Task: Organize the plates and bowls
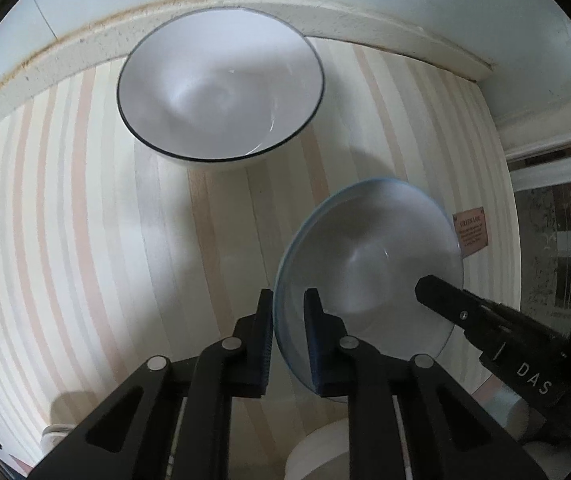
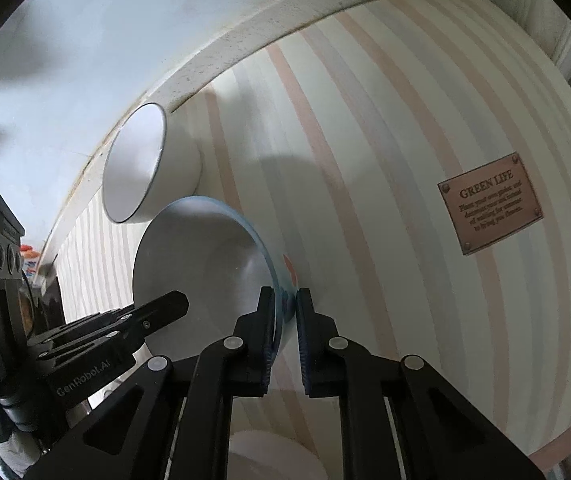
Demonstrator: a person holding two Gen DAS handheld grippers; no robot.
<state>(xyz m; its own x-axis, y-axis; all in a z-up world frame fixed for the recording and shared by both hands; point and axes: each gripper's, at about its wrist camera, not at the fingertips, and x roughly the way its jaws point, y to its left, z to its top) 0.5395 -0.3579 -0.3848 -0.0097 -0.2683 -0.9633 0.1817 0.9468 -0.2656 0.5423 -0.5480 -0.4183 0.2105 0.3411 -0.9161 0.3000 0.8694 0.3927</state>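
A blue-rimmed bowl (image 1: 369, 256) hangs above the striped tablecloth (image 1: 65, 240), held by both grippers. My left gripper (image 1: 288, 300) is shut on its near left rim. My right gripper (image 2: 285, 300) is shut on the opposite rim of the same bowl (image 2: 201, 256); it shows in the left wrist view (image 1: 441, 292) reaching in from the right. A larger white bowl with a dark rim (image 1: 221, 88) stands on the cloth near the back wall, also in the right wrist view (image 2: 137, 164).
A cream ledge (image 1: 65, 56) and pale wall border the table at the back. A brown "GREEN LIFE" tag (image 2: 489, 202) is fixed on the cloth to the right. White dishes (image 1: 317, 452) lie below the grippers at the near edge.
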